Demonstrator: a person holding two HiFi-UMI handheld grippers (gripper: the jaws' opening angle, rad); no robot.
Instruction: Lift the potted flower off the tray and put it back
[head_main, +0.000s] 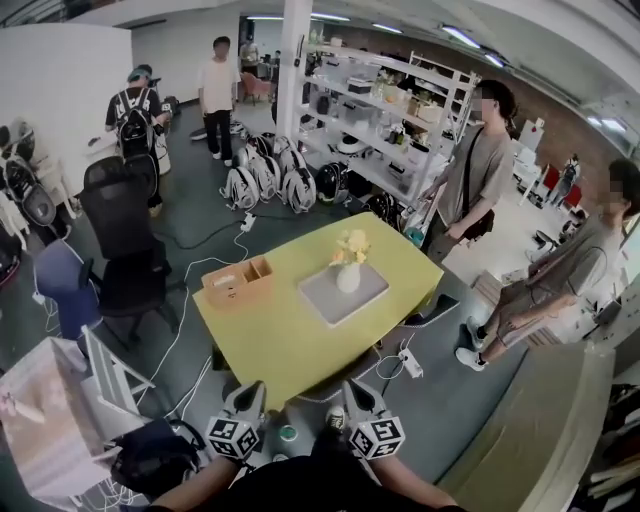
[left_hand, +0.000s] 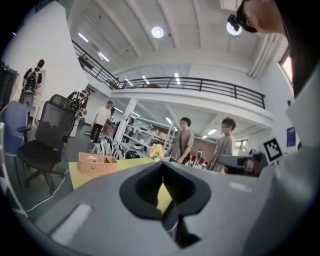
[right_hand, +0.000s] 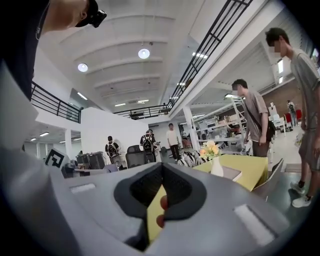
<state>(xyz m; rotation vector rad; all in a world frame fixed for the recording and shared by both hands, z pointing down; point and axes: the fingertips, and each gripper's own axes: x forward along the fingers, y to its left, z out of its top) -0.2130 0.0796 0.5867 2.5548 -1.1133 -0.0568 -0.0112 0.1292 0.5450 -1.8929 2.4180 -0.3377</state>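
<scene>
The potted flower (head_main: 348, 262) stands on the grey tray (head_main: 325, 297) on the yellow table (head_main: 280, 345). My left gripper (head_main: 248, 393) and right gripper (head_main: 358, 393) hover by its near edge.

You had the potted flower (head_main: 348, 265) standing on the tray (head_main: 322, 297), approx. mid-table (head_main: 265, 345), w/ the box (head_main: 237, 282) to its left, by the table's left edge. Your left gripper (head_main: 248, 395) & right gripper (head_main: 362, 395) sat side by side at the near edge, well short of the tray. Chair (head_main: 125, 240) was left of the table, shelving (head_main: 385, 120) behind it, two people (head_main: 475, 170) to the right.
</scene>
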